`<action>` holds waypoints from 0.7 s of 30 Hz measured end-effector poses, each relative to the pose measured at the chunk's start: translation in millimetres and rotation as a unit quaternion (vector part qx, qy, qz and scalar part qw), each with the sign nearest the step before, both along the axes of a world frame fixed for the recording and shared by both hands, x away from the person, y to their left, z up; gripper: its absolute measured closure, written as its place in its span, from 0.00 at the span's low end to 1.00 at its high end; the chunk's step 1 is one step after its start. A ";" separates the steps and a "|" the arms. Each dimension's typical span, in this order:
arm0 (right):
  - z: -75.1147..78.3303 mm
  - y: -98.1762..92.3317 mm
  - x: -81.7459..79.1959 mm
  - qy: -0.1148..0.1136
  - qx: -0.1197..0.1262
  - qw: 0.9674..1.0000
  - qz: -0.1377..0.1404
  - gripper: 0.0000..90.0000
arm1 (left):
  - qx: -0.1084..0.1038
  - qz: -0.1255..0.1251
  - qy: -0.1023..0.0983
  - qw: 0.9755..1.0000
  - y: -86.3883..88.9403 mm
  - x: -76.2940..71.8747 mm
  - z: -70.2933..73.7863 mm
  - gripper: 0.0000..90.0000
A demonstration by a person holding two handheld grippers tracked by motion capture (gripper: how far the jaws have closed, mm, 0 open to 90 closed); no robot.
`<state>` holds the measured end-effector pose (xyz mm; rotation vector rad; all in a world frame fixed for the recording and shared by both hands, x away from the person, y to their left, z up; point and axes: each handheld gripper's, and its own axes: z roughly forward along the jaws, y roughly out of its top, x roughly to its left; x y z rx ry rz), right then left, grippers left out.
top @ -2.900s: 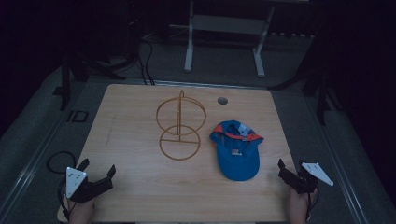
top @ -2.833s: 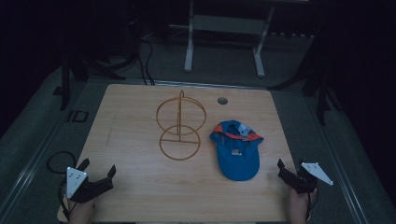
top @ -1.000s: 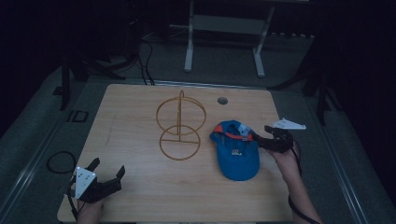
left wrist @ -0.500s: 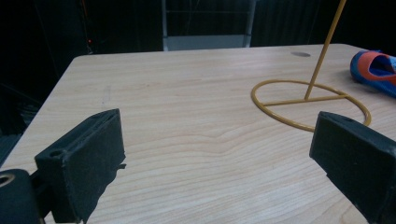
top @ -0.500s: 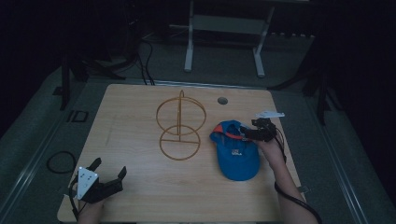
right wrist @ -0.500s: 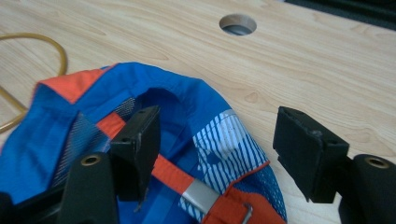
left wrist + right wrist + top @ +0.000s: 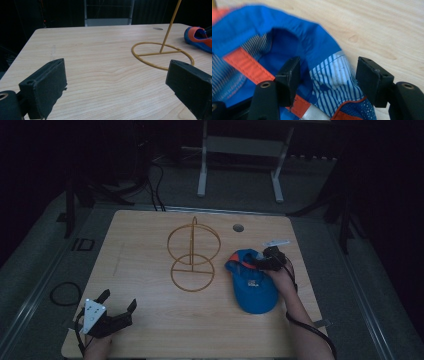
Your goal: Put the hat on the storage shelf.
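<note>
Right tool [image 7: 327,80] half-open, jaws just closing around blue cap's [image 7: 317,47] rim, left tool [image 7: 115,87] wide, empty

The right tongs [image 7: 325,80] have just been closing, and their jaws stand apart astride the cap [image 7: 287,50]. One jaw sits inside the blue opening by the orange band; the other is outside over the table [image 7: 387,30], clear of the striped panel between them.

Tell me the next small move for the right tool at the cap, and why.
Probably close the right tool on the cap: its jaws, just closing, straddle the blue-and-white fabric at the rim but don't yet pinch it.
</note>
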<state>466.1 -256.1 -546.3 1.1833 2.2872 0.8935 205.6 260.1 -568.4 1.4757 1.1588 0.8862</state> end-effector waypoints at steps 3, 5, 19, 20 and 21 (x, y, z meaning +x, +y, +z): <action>-5.1 1.1 -0.1 0.004 -0.017 1.000 0.008 0.43 | -0.005 0.001 0.000 1.000 1.4 -0.3 0.3 0.04; -6.7 2.3 -0.5 0.005 -0.028 1.000 0.013 0.46 | -0.007 0.002 0.000 1.000 1.6 -0.2 0.1 0.04; -4.0 8.4 -5.2 0.016 -0.029 0.999 0.010 0.99 | -0.009 0.001 -0.001 1.000 1.3 0.2 -0.1 0.04; -2.3 7.8 -5.5 0.019 -0.022 1.000 0.004 0.99 | -0.008 -0.001 -0.001 1.000 1.3 0.0 0.1 0.04; -0.5 6.9 -6.0 0.020 -0.017 1.000 0.003 0.99 | -0.005 0.000 -0.001 1.000 1.0 -0.1 0.2 0.04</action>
